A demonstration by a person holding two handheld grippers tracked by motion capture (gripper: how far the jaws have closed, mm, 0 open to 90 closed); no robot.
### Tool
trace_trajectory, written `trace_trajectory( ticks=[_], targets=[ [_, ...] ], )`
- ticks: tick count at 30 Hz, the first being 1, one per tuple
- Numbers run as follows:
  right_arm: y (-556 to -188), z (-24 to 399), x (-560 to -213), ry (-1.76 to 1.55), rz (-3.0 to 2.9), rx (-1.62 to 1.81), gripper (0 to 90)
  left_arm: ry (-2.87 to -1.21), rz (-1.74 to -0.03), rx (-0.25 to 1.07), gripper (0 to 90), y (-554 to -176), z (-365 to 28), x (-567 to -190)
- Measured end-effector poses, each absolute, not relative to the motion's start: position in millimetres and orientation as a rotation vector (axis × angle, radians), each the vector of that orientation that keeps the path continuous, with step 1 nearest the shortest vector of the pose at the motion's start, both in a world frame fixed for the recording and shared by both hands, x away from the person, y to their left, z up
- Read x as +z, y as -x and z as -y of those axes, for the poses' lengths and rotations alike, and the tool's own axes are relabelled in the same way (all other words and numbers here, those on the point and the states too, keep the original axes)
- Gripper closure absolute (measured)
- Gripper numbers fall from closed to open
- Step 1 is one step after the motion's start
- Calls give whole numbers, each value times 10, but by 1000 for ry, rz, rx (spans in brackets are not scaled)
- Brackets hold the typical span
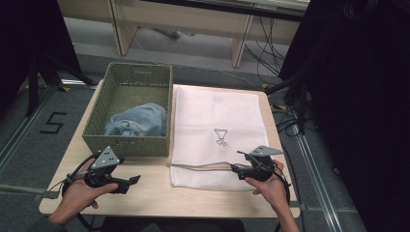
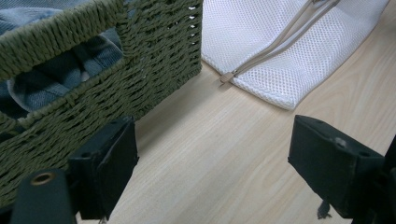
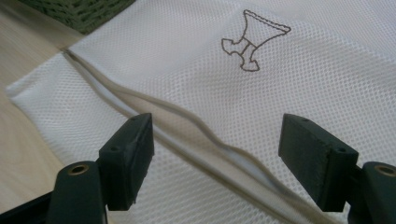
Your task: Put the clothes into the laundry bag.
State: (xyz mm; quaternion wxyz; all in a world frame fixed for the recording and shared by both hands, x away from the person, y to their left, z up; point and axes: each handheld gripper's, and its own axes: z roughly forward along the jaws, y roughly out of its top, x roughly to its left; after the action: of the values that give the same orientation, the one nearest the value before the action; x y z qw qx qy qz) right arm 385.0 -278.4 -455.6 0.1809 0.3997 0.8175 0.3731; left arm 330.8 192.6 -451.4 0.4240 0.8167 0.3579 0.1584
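A white mesh laundry bag lies flat on the right half of the table, with a small brown emblem stitched on it. Its beige zipper runs across the near end and gapes slightly. My right gripper hovers over that near end, open, its jaws either side of the zipper line without pressing it. My left gripper is open above bare wood, just in front of the green woven basket. In the left gripper view the jaws hold nothing.
The basket holds a crumpled blue cloth and stands against the bag's left edge. The wooden table ends close behind both hands. Dark curtains and cables flank the table on the right.
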Motion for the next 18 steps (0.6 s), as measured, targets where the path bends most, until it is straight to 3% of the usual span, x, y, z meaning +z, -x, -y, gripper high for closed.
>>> trace_trajectory(
  ticks=[18],
  targets=[
    [-4225,2402,-4888,-984,-2506,777,321,-2046,-908,392,151,-3310,-1935,-4520]
  ],
)
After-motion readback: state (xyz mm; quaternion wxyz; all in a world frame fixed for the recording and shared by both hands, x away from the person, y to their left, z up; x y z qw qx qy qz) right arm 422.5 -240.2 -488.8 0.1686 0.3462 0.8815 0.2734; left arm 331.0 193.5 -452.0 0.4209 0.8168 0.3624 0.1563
